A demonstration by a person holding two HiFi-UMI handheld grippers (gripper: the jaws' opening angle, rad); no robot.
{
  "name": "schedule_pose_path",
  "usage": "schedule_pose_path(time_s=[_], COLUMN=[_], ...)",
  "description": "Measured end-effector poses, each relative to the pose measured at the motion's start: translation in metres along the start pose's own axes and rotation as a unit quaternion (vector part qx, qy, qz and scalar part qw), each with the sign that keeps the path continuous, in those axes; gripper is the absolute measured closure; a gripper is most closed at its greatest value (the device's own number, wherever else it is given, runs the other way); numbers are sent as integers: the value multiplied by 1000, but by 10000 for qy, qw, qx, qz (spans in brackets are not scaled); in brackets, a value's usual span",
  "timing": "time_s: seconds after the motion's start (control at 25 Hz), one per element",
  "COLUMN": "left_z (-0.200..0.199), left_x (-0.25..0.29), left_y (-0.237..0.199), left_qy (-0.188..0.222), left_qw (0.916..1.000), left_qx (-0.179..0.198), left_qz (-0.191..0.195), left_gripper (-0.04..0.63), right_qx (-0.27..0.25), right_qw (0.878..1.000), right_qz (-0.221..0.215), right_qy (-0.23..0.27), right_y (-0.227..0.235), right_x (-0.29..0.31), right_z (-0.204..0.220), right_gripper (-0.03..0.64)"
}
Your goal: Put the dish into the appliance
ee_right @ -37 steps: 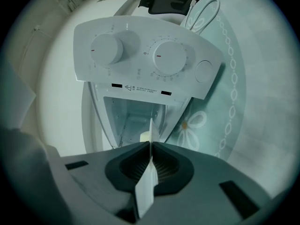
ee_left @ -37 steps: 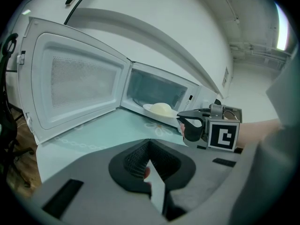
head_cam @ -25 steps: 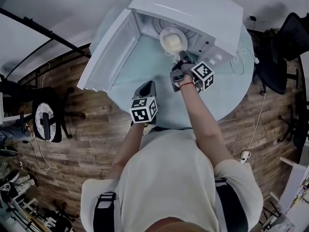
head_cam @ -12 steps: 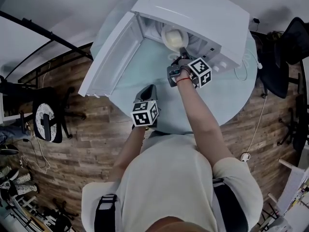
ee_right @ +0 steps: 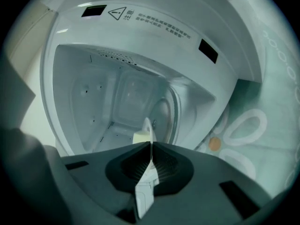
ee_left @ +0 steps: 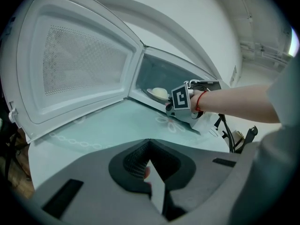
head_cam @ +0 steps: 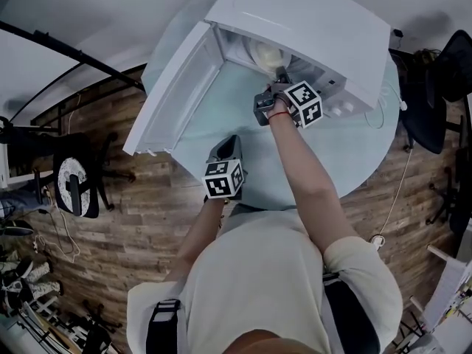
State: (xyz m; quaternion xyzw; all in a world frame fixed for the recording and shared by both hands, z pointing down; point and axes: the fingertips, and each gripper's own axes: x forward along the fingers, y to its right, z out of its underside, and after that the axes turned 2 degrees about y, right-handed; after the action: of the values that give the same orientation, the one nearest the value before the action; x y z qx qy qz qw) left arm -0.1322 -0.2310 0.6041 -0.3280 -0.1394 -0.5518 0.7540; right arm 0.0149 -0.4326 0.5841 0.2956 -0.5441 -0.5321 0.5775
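One second on, the right tool (head_cam: 279, 77) – jaws clamped on the rim of the dish (head_cam: 266, 51) – has carried it deeper into the open microwave (head_cam: 310, 21), nearly placed; the left tool (head_cam: 229, 141) waits shut, empty.

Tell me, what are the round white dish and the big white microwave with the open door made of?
Round white dish: probably glazed ceramic or hard plastic; its thin rim looks smooth and faintly shiny. White microwave: likely painted metal, smooth with soft glare. Its open door shows a dotted mesh panel, probably metal.
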Motion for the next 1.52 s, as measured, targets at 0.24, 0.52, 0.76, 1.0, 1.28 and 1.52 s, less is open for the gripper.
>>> schedule_pose_path(time_s=[0.24, 0.52, 0.76, 1.0, 1.28, 1.52], left_z=[1, 4, 6, 6, 5, 4], left_x=[0, -1, -4, -10, -21, -28], left_y=[-3, 2, 9, 14, 23, 33], left_qy=[-33, -40, -19, 63, 167, 252], left_qw=[10000, 10000, 10000, 9999, 9997, 9994], left_qx=[6, 48, 83, 94, 158, 219], left_qz=[-25, 4, 31, 5, 16, 46], left_gripper=[586, 586, 586, 586, 586, 586], right_qx=[-289, -524, -616, -957, -1417, -2022], right_qw=[9995, 9983, 9978, 9953, 9895, 9779], right_qz=[96, 221, 213, 160, 190, 250], right_qy=[12, 112, 140, -19, -219, -462], right_y=[2, 2, 0, 0, 8, 17], right_x=[5, -4, -14, -33, -69, -102], right_z=[2, -2, -7, -4, -3, 1], right_gripper=[563, 491, 479, 480, 480, 523])
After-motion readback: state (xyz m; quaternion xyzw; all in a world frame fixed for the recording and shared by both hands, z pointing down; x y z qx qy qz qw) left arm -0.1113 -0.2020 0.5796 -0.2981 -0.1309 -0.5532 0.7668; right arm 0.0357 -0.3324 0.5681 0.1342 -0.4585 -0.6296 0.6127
